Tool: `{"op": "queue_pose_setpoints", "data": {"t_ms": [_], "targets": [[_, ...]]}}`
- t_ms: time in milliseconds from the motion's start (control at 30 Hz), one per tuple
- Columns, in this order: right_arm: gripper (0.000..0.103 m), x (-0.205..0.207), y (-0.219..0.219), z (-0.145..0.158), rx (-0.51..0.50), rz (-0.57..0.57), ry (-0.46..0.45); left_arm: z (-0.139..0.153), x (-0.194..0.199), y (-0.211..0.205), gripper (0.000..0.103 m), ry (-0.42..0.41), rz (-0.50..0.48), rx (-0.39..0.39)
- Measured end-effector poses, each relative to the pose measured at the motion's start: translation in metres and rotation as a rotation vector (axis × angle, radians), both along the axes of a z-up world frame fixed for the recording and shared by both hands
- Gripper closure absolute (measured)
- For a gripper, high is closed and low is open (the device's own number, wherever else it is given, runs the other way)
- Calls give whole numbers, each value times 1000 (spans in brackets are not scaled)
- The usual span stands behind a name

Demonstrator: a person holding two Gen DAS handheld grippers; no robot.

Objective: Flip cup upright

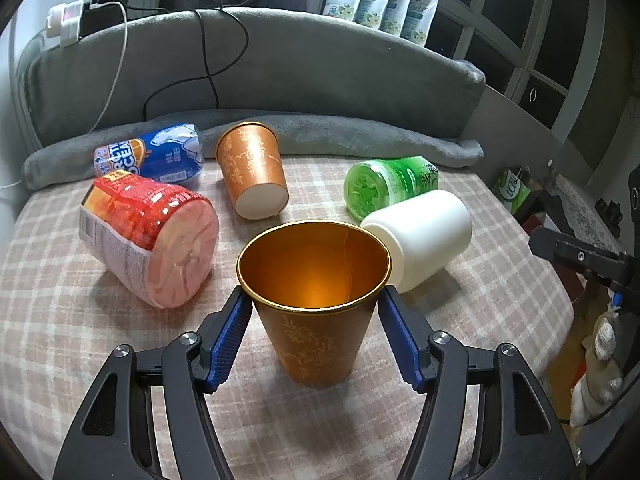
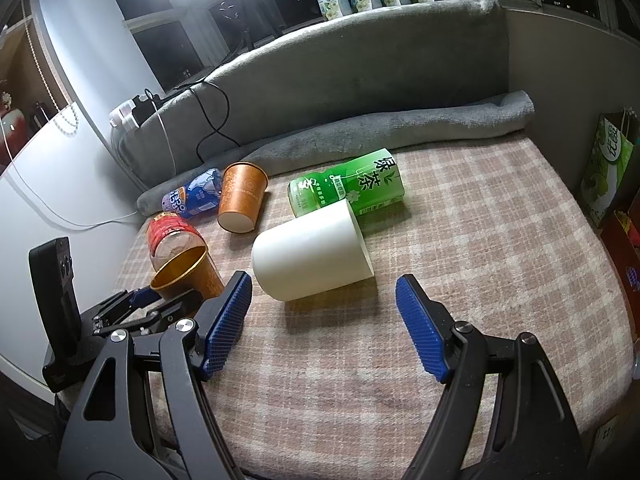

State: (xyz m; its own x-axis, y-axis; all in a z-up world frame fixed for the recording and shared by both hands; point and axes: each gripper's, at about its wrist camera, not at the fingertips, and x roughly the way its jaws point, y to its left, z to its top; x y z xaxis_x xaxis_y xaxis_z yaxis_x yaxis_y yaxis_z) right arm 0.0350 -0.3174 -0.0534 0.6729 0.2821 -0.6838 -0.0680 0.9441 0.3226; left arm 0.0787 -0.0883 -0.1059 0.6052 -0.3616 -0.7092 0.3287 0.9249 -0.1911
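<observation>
An orange paper cup with a gold rim (image 1: 316, 316) stands upright on the checked cloth, mouth up, between the fingers of my left gripper (image 1: 314, 300). The blue pads sit just beside its walls with a thin gap, so the left gripper looks open. The cup also shows in the right wrist view (image 2: 188, 274), with the left gripper (image 2: 160, 300) around it. A second orange cup (image 1: 253, 170) lies on its side further back. A white cup (image 2: 312, 254) lies on its side ahead of my right gripper (image 2: 324, 292), which is open and empty.
A red-labelled bottle (image 1: 152, 236), a blue bottle (image 1: 152, 156) and a green tea bottle (image 2: 352, 188) lie on the cloth. A rolled grey towel (image 2: 400, 136) and a grey cushion back bound the far side. A green box (image 2: 608, 168) stands at the right edge.
</observation>
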Motion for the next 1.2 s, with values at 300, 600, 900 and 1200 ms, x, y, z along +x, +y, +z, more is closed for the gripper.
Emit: {"op": "queue_pose_setpoints", "data": {"t_ms": [300, 600, 900, 1200], "targets": [[26, -4, 3, 4, -1, 6, -8, -1, -11, -4, 39, 6, -22, 0], [26, -7, 5, 6, -6, 11, -14, -2, -18, -3, 39, 17, -29, -9], [26, -11, 9, 7, -7, 18, -17, -2, -22, 0, 39, 24, -30, -14], [26, -11, 8, 7, -6, 18, -18, -2, -25, 1, 38, 26, -39, -14]]}}
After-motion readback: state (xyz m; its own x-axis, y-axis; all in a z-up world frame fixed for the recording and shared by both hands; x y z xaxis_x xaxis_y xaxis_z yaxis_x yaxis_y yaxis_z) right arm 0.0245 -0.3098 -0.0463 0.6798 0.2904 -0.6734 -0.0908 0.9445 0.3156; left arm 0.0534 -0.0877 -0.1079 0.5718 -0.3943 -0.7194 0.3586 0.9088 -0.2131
